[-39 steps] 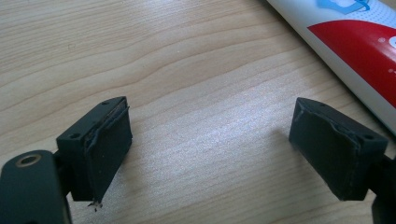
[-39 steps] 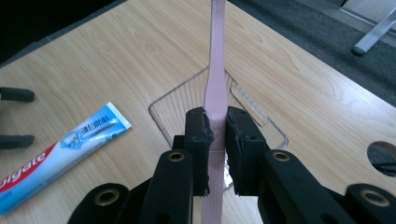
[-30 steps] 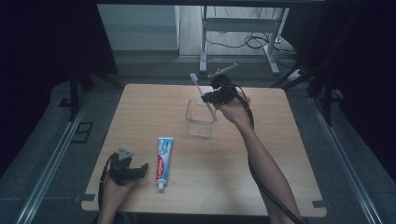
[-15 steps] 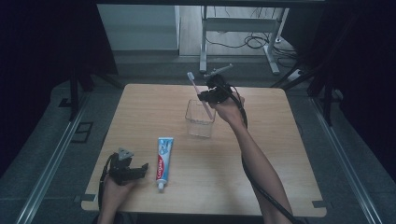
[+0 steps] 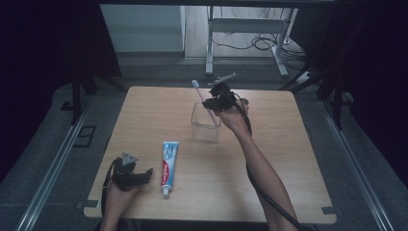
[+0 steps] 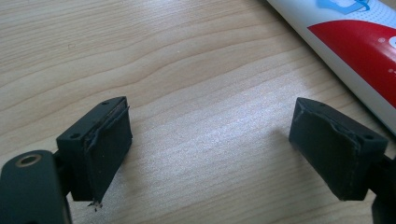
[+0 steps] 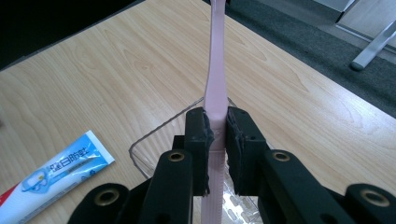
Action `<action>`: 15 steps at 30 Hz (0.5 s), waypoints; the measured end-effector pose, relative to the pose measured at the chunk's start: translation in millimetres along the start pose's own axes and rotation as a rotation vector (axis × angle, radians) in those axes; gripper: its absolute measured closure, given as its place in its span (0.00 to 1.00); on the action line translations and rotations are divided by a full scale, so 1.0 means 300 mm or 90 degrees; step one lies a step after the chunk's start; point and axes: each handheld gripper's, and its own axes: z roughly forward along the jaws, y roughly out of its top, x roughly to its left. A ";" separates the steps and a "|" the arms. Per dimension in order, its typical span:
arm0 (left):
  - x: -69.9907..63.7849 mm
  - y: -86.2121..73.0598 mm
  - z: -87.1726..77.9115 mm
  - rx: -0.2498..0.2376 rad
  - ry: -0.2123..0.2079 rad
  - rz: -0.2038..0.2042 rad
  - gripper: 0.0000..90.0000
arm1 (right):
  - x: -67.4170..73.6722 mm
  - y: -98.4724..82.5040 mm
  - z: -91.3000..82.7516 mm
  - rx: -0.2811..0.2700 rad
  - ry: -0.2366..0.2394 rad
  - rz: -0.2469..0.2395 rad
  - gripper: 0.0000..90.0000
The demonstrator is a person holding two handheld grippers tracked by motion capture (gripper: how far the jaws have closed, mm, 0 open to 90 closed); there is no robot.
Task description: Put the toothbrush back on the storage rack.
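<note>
My right gripper (image 5: 210,104) (image 7: 217,140) is shut on a pink toothbrush (image 5: 202,98) (image 7: 215,84), held over the clear plastic cup (image 5: 206,122) (image 7: 154,144) in the middle of the table. The brush slants up and to the left, and its lower end dips into the cup's mouth. A blue, white and red toothpaste tube (image 5: 168,161) (image 6: 355,42) (image 7: 51,179) lies flat nearer the front. Beside the tube's left, my left gripper (image 5: 145,174) (image 6: 210,154) rests low over the wood, open, with nothing between its fingers.
The wooden table (image 5: 288,159) stands on a grey floor. A metal desk frame (image 5: 240,29) with cables is behind it, and dark curtains hang on both sides. A cable trails from the right gripper along the forearm (image 5: 260,168).
My right gripper has sunk and shifted slightly left with the toothbrush, bringing its lower end into the cup. The left gripper has kept still.
</note>
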 end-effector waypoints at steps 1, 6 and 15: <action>0.000 0.000 0.000 0.000 0.000 0.001 0.14 | 0.000 -0.004 0.005 0.000 -0.003 0.000 0.87; 0.000 0.000 0.000 0.000 -0.001 0.000 0.14 | -0.002 -0.022 0.027 0.001 -0.010 -0.002 0.87; 0.000 0.000 0.000 0.000 -0.001 0.000 0.14 | -0.009 -0.057 0.065 0.013 -0.010 0.000 0.87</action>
